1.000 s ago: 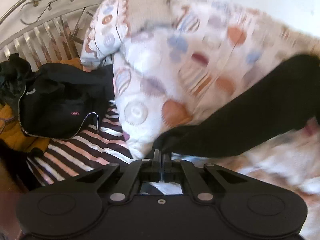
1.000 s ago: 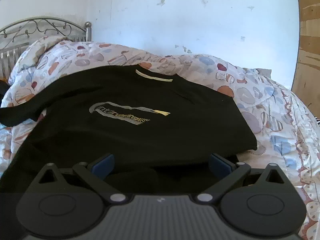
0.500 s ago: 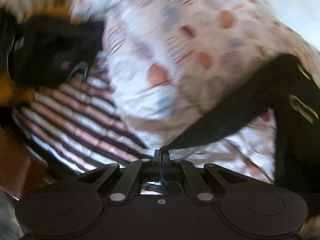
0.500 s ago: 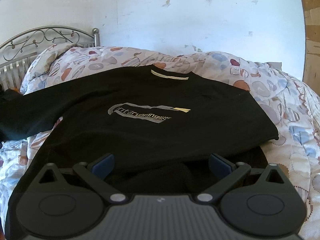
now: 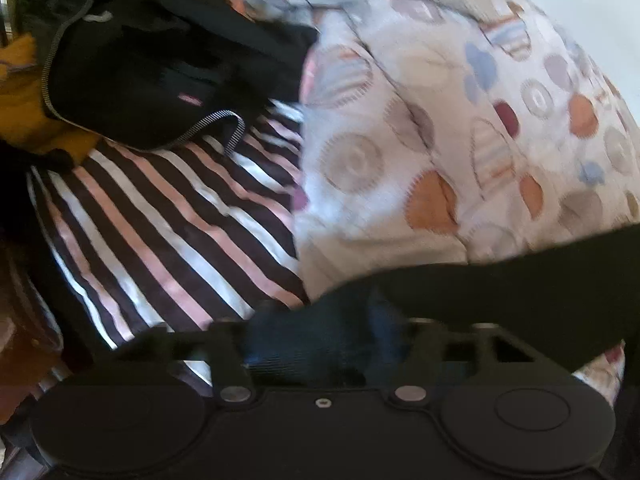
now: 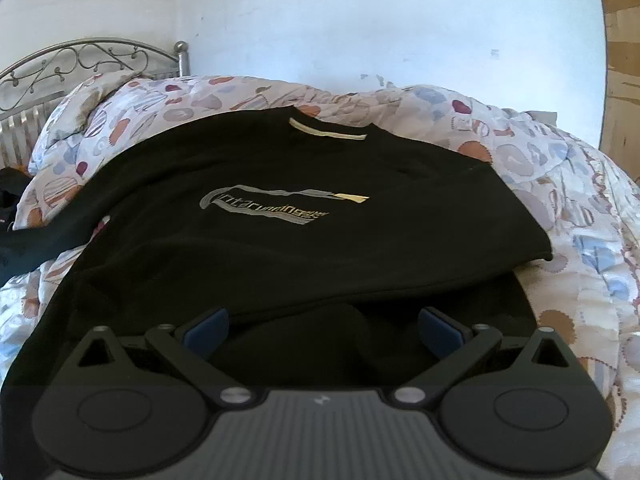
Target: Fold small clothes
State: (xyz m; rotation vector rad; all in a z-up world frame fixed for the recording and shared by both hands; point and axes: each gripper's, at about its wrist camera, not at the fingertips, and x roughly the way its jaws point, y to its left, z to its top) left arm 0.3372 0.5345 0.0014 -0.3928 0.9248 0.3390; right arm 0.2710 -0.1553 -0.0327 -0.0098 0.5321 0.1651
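A black T-shirt (image 6: 300,248) with a grey and yellow logo (image 6: 280,208) lies spread on the patterned quilt (image 6: 560,208), its right side folded in. Its left sleeve (image 5: 520,292) stretches out across the quilt. The sleeve's end lies between the jaws of my left gripper (image 5: 320,336). Those jaws are opening, and the blurred fingers stand wide apart without pressing the cloth. My right gripper (image 6: 322,328) hovers open over the shirt's lower hem, its blue pads (image 6: 204,328) well apart and gripping nothing.
A striped sheet (image 5: 168,232) lies left of the quilt (image 5: 440,140). A black zipped jacket (image 5: 152,64) sits on yellow cloth (image 5: 20,100) beyond it. A metal headboard (image 6: 80,60) and a white wall (image 6: 360,20) stand behind the bed, and a wooden panel (image 6: 620,80) stands at the right.
My left gripper, shut on the sleeve's end before, now has its jaws apart; it swung and dipped towards the striped sheet. The right gripper stays open over the hem.
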